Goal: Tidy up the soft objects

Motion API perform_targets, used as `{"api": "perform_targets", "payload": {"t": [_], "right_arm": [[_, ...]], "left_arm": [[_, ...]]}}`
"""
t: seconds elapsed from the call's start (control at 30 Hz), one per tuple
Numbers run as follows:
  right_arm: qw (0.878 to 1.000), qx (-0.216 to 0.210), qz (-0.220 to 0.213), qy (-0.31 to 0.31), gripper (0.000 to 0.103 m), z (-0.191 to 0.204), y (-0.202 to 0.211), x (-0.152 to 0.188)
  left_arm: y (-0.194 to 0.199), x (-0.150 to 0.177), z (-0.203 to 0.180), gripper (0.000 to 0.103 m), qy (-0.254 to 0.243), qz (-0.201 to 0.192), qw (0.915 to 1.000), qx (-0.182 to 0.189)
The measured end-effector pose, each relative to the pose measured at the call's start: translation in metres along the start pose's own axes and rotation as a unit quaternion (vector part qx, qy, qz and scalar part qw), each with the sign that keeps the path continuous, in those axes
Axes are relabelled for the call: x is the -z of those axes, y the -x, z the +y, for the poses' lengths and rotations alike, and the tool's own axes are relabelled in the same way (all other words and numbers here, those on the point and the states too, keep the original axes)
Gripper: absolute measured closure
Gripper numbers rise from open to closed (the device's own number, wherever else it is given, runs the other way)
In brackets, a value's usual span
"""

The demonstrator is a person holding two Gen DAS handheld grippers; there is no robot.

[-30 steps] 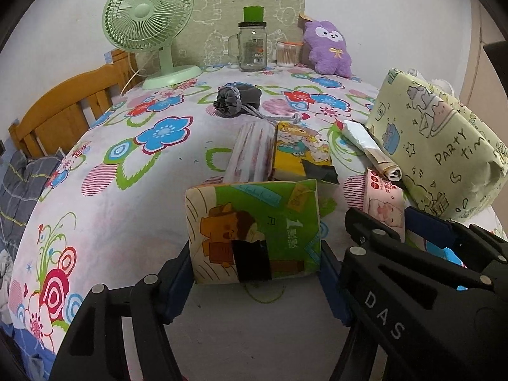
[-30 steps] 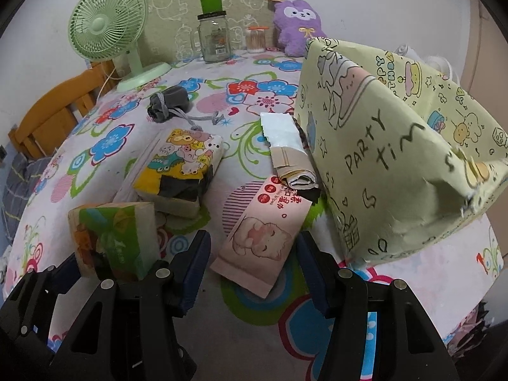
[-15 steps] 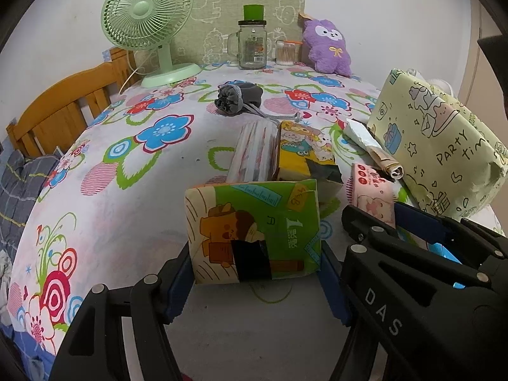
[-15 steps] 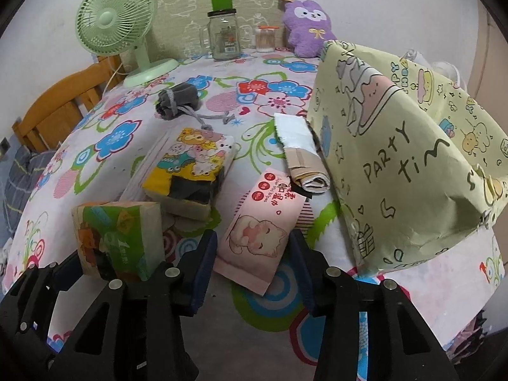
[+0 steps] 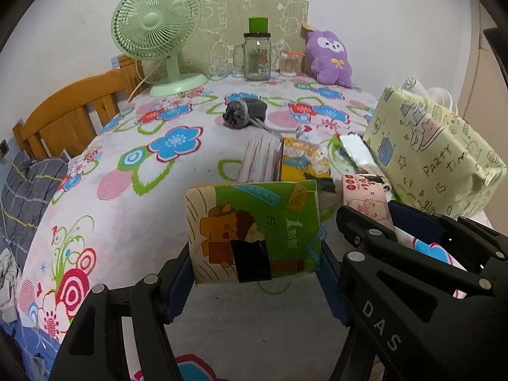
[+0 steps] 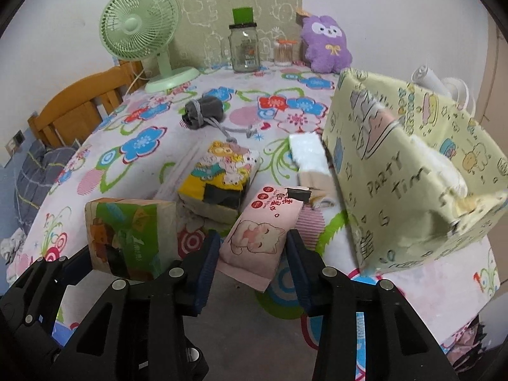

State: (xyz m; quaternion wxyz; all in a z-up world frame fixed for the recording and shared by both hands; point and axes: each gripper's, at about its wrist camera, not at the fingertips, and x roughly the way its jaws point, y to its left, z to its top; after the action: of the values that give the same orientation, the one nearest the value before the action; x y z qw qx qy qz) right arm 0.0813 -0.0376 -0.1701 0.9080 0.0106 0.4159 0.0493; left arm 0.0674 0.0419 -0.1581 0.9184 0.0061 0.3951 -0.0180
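Readable lettering on your table and tools

You can read "PARTY Tim" hand-lettered on the yellow wrapped box (image 6: 409, 174), and "DAS" in pale capitals on the black body of the right gripper (image 5: 392, 219) as your left wrist view shows it. The green tissue pack (image 5: 254, 228) carries a large "1" beside print too small to make out; the pink cat pack (image 6: 257, 238) bears red characters you cannot resolve.

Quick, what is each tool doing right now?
Left tool: closed on the green tissue pack.
Right tool: around the pink tissue pack; grip cannot be told.
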Motion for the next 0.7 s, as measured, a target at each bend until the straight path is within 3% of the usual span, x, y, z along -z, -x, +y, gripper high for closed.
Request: {"api": "perform_targets", "payload": {"t": [0.7], "right_arm": [[0.998, -0.011, -0.065, 0.012, 0.058, 0.001, 0.064, -0.029]], "left_arm": [[0.053, -0.032, -0.005, 0.031, 0.005, -0.059, 0.9982, -0.008]]}}
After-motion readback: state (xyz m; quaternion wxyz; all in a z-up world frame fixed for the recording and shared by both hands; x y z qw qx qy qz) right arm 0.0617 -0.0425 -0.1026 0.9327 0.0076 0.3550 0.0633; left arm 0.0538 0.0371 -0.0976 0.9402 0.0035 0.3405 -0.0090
